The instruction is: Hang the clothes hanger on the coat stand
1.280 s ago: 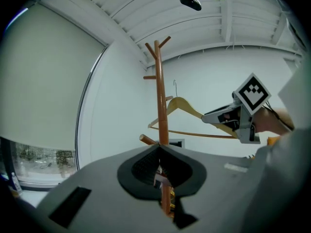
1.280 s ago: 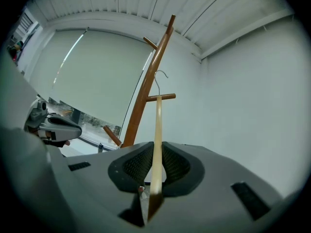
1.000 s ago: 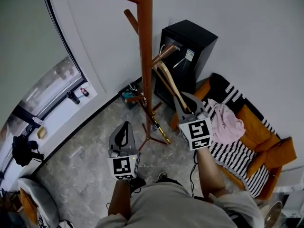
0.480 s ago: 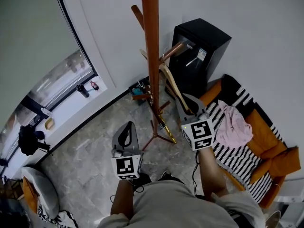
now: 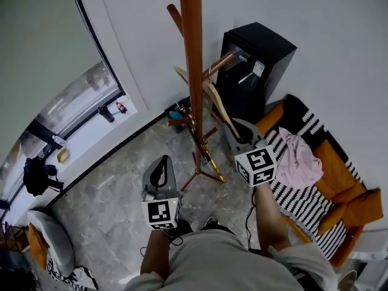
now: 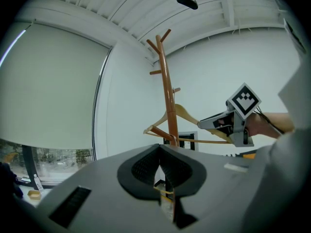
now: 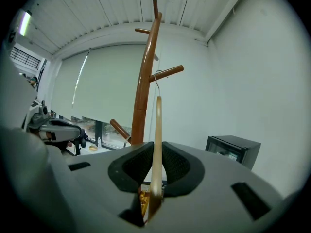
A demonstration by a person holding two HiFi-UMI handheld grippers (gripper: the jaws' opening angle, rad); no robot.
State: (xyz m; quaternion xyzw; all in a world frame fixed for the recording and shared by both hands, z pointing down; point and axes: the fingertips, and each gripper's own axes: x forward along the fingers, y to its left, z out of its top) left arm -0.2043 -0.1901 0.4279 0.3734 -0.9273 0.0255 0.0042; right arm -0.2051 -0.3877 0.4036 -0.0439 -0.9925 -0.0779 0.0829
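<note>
A tall brown wooden coat stand rises in front of me, its pegs angled upward. My right gripper is shut on the lower arm of a pale wooden clothes hanger. The hanger slopes up toward the pole. In the right gripper view the hanger stands edge-on between the pads, and its wire hook is right at a peg. I cannot tell whether the hook rests on that peg. My left gripper hangs lower left, shut and empty, its pads meeting at the tips.
A black mini fridge stands just behind the stand against the white wall. An orange sofa with a striped blanket and a pink garment lies to the right. Small items sit by the stand's base. A window runs along the left.
The right gripper has carried the hanger up and closer to the pole, so its far arm now shows left of the pole. The left gripper has stayed low and shut.
</note>
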